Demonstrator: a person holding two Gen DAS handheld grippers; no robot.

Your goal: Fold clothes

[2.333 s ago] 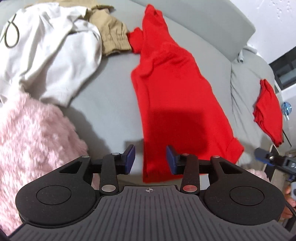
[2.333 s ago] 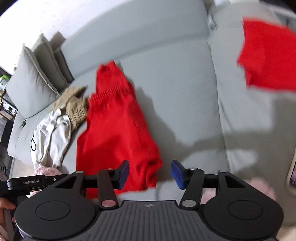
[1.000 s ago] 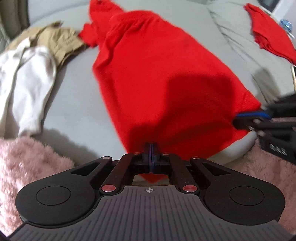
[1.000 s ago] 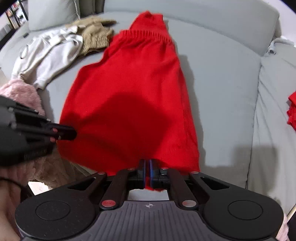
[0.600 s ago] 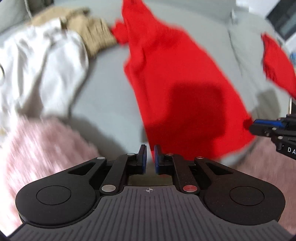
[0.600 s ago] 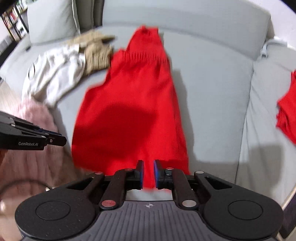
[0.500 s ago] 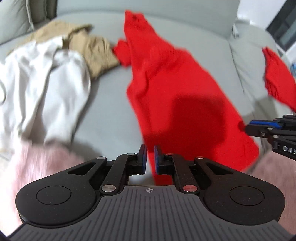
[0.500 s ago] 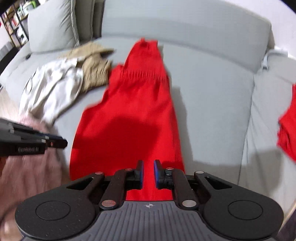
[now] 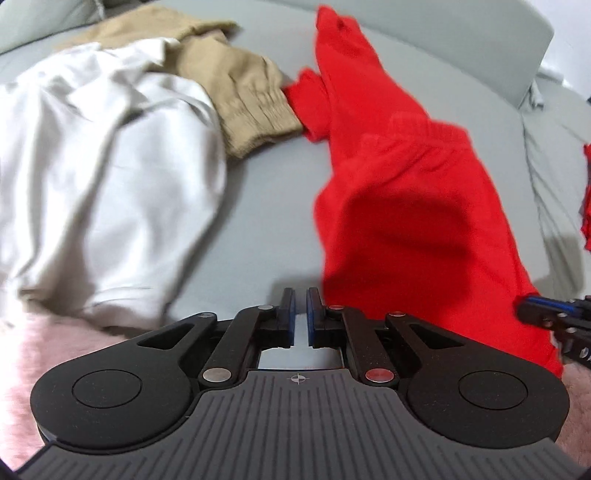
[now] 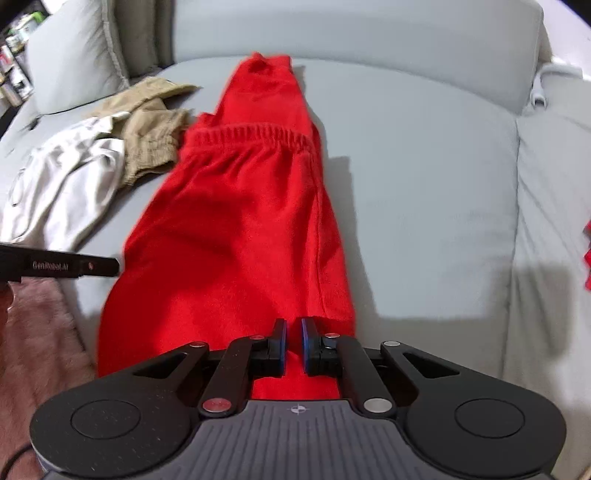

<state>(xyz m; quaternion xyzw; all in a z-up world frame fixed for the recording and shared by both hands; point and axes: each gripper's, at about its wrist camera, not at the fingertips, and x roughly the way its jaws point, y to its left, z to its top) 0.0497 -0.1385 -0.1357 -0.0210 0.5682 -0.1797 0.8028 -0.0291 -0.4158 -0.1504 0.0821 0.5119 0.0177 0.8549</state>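
Note:
A red garment (image 9: 410, 206) with a ribbed elastic band lies stretched along the grey sofa seat (image 9: 266, 206), also in the right wrist view (image 10: 236, 236). My left gripper (image 9: 300, 312) hovers over bare seat just left of the garment's near edge, jaws a narrow slit apart, nothing between them. My right gripper (image 10: 293, 341) is above the garment's near end, jaws a narrow slit apart, holding nothing. Each gripper shows at the side of the other's view: the right one (image 9: 546, 314), the left one (image 10: 66, 266).
A white garment (image 9: 96, 177) and a tan one (image 9: 243, 99) lie heaped left of the red one. A pink fluffy rug (image 9: 55, 354) lies at the near left. Another red garment (image 10: 587, 258) sits on the right cushion. The sofa back (image 10: 351, 33) runs behind.
Both grippers let go of the red garment's near corners, opened slightly and moved forward over the sofa. The garment now lies flat on the seat.

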